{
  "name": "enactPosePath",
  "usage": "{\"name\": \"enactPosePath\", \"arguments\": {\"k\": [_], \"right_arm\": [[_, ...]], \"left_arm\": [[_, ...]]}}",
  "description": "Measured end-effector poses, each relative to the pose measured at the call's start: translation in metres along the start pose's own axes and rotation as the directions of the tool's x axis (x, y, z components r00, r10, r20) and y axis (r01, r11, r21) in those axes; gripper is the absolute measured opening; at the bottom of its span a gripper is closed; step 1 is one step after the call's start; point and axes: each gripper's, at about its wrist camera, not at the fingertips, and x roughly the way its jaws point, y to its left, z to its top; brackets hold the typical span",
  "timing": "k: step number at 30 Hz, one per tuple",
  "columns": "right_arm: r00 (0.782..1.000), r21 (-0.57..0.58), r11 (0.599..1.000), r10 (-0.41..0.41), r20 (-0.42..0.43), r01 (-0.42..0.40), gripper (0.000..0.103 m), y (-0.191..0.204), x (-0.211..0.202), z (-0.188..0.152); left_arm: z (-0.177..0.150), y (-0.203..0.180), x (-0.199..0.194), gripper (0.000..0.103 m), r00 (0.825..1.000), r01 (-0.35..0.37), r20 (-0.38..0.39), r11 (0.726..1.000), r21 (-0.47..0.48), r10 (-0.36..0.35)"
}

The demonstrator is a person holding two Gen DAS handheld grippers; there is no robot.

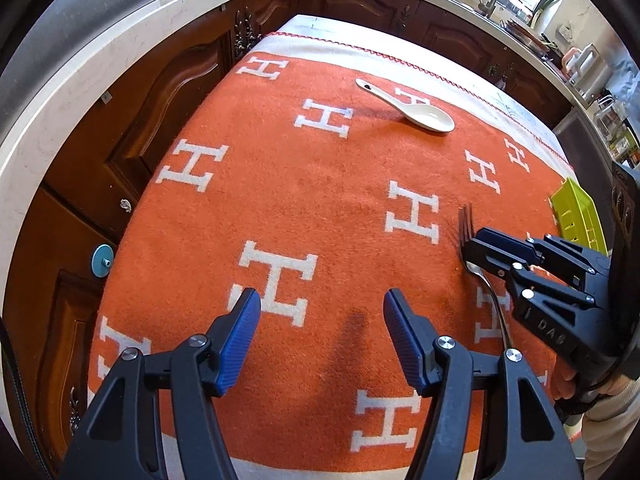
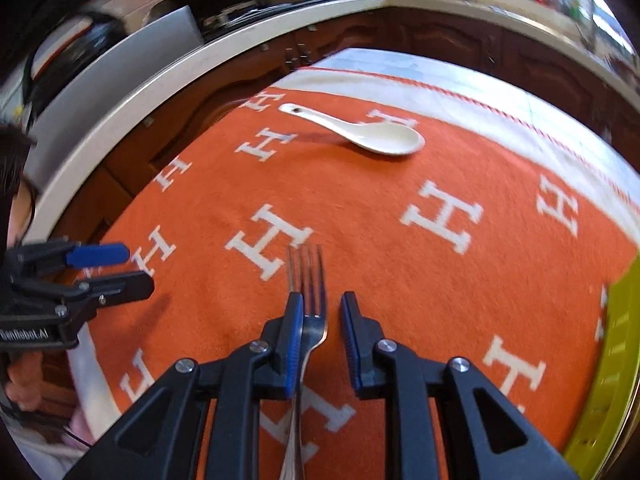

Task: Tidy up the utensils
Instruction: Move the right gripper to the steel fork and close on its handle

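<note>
A metal fork (image 2: pixel 310 280) lies on the orange H-patterned cloth (image 1: pixel 320 200), tines pointing away. My right gripper (image 2: pixel 322 298) is low over it with jaws apart. The fork's neck sits between the pads, close against the left one and clear of the right one. In the left wrist view the right gripper (image 1: pixel 476 250) covers the fork (image 1: pixel 466 224) at the right. A white ceramic spoon (image 1: pixel 408 106) rests at the far side of the cloth, also seen as the spoon (image 2: pixel 360 132) in the right wrist view. My left gripper (image 1: pixel 322 300) hangs open over bare cloth, holding nothing.
A lime-green slotted tray (image 1: pixel 574 208) stands at the table's right edge, and the same tray (image 2: pixel 616 360) shows in the right wrist view. Dark wooden cabinets and a pale countertop (image 1: pixel 80 80) wrap around the far and left sides. A person's hand (image 1: pixel 568 380) holds the right gripper.
</note>
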Motion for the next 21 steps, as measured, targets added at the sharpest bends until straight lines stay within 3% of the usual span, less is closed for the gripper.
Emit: {"name": "enactPosePath", "arguments": {"k": [8,17,21], "right_arm": [[1.000,-0.153,0.988,-0.010,0.002,0.010,0.016,0.022,0.004,0.001],[0.998,-0.123,0.992,0.006,-0.069,-0.015,0.016,0.018,-0.004,-0.004],[0.997,-0.134,0.991,-0.026,-0.067,0.017,0.016,0.026,-0.003,-0.009]], "left_arm": [[0.000,0.000,0.007,0.062,1.000,0.015,-0.027,1.000,-0.002,-0.015],[0.001,0.003,0.001,0.064,1.000,0.026,-0.010,1.000,-0.014,-0.026],[-0.002,0.001,-0.001,0.065,0.999,0.038,-0.012,0.999,-0.011,-0.038]]}}
